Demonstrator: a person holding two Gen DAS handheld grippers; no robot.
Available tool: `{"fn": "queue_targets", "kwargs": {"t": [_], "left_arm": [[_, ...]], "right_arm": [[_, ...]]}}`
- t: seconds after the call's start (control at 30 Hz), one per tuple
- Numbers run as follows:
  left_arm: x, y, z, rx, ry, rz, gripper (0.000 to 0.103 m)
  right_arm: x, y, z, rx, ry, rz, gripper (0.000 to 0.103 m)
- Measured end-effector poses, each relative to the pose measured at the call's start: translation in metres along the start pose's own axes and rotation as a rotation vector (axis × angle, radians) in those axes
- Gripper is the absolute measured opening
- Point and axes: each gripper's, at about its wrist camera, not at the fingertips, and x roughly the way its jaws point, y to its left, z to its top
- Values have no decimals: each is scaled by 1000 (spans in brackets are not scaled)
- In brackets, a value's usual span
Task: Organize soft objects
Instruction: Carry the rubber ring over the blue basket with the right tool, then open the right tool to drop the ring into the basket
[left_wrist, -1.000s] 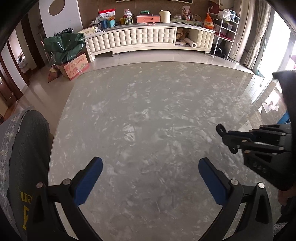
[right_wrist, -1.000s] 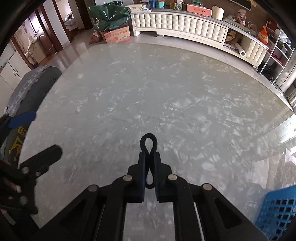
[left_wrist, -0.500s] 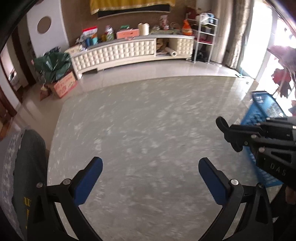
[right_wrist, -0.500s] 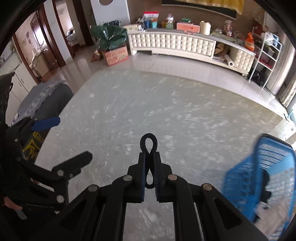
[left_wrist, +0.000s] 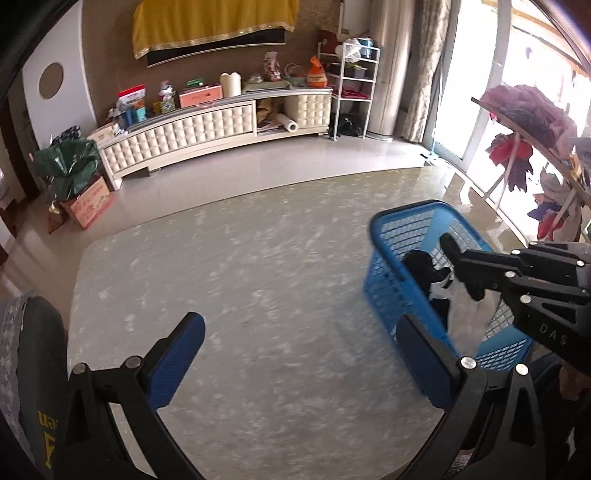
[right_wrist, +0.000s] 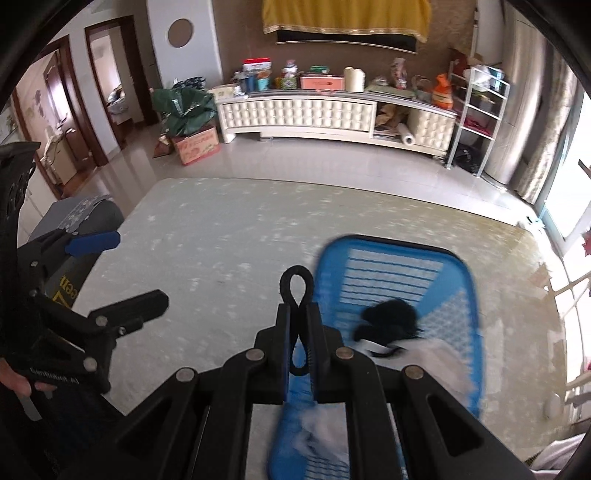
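A blue plastic basket stands on the marble table top at the right. Inside it lie a black soft item and a white fluffy cloth. My left gripper hangs open over bare table, nothing between its blue pads. My right gripper hovers over the basket's near side, shut on a thin black loop that sticks out past the fingertips. A dark grey fabric item with yellow letters lies at the table's left edge.
Beyond the table's far edge runs a tiled floor up to a long white cabinet with clutter on top. A cardboard box and green bag sit at the left, a white shelf rack and a clothes-hung drying rack at the right.
Both grippers have risen and swung right over the table. The blue basket has come into view under the right gripper. Neither gripper's jaws have changed.
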Motion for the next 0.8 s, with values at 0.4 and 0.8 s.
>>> {"fn": "queue_targets", "kwargs": {"t": [0.4, 0.8], "left_arm": [[28, -67, 16, 99, 34, -5, 103], [68, -86, 17, 158, 100, -34, 103]], "right_arm": [[35, -48, -21, 56, 102, 1, 7], [77, -58, -27, 67, 185, -7, 16]]}}
